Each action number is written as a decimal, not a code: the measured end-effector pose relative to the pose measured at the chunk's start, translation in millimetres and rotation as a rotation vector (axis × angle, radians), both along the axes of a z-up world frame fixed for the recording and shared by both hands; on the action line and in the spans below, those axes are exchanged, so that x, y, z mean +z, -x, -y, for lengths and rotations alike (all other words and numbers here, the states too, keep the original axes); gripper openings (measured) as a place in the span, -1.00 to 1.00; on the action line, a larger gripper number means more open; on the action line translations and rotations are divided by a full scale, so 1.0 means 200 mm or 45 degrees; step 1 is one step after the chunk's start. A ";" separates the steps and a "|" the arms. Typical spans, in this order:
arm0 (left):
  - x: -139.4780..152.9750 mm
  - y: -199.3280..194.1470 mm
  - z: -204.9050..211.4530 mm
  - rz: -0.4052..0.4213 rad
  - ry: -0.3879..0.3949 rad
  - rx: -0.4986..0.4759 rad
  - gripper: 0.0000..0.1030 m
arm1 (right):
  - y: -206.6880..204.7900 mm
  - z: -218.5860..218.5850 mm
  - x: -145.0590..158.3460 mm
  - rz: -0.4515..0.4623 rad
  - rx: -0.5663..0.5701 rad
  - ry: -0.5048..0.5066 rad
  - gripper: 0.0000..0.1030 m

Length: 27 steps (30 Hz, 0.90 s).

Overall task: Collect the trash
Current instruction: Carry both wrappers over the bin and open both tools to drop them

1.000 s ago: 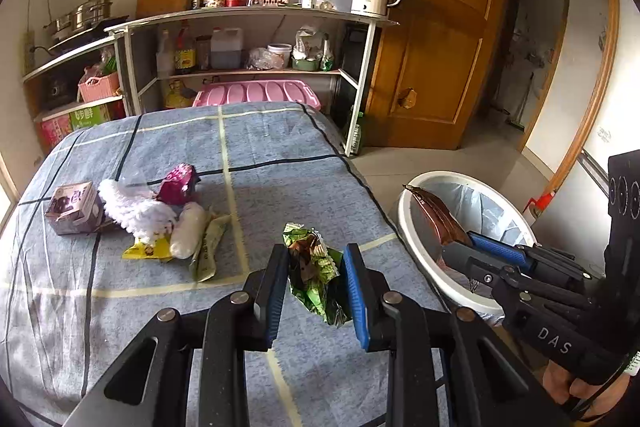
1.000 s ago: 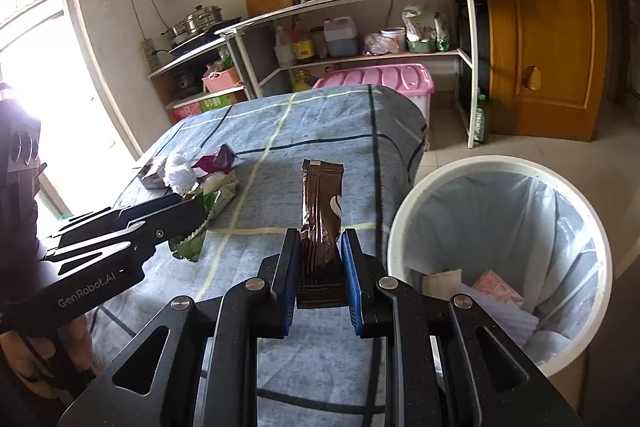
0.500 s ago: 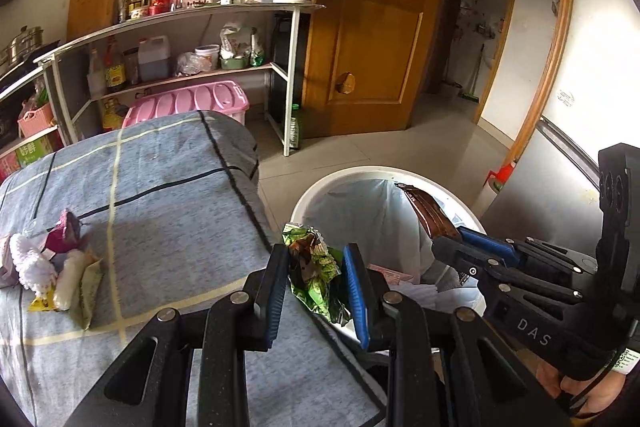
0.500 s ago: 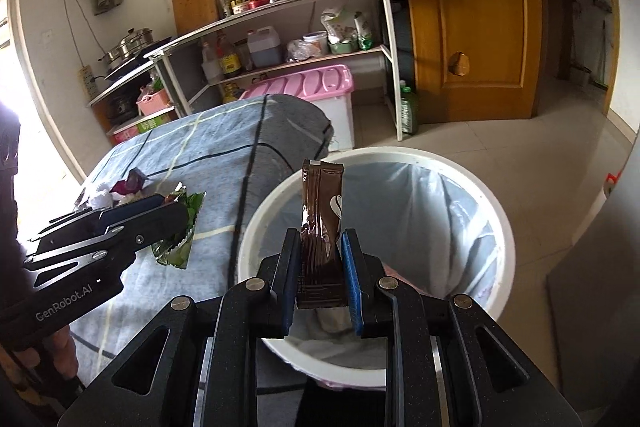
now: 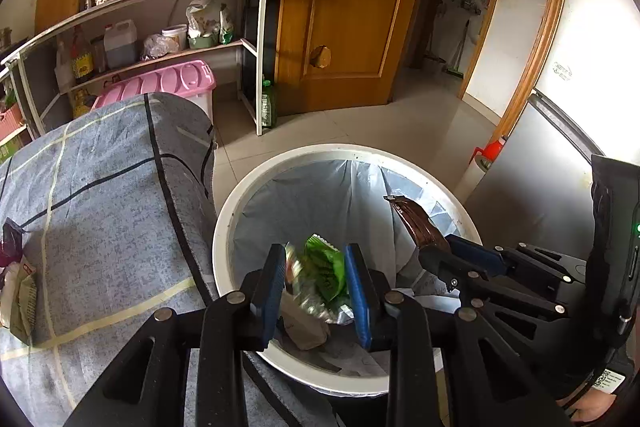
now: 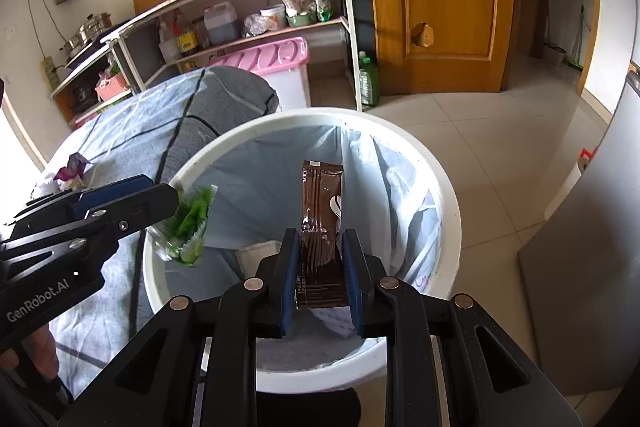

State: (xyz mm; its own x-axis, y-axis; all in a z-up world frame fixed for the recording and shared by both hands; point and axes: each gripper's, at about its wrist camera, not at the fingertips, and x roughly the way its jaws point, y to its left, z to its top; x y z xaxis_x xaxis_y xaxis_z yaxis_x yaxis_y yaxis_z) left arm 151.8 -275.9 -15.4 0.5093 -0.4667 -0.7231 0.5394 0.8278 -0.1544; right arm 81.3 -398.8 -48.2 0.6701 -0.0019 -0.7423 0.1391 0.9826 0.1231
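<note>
Left gripper [image 5: 316, 281], jaws parted, hangs over the white bin [image 5: 224, 227]; the green wrapper [image 5: 322, 275] sits blurred between its pads, apparently loose. Right gripper [image 6: 320, 269] clamps the lower end of the brown sachet [image 6: 322, 203], which stands upright above the bin's blue liner [image 6: 256, 183]. More trash [image 5: 18, 287] lies on the grey checked bed [image 5: 108, 211] beside the bin.

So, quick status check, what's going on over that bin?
Left gripper open, green wrapper dropping. Right gripper shut on brown packet. Both over white bin. Nothing blocking.
</note>
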 end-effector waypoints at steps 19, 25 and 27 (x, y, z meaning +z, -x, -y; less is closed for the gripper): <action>0.08 0.02 -0.26 0.025 0.039 0.126 -0.16 | 0.03 -0.12 0.08 0.061 0.019 -0.001 0.00; 0.13 0.02 -0.45 0.059 0.054 0.222 -0.16 | 0.00 -0.25 0.11 0.083 0.084 -0.003 0.00; 0.14 0.02 -0.52 0.063 0.071 0.253 -0.16 | -0.01 -0.29 0.12 0.087 0.105 -0.011 0.00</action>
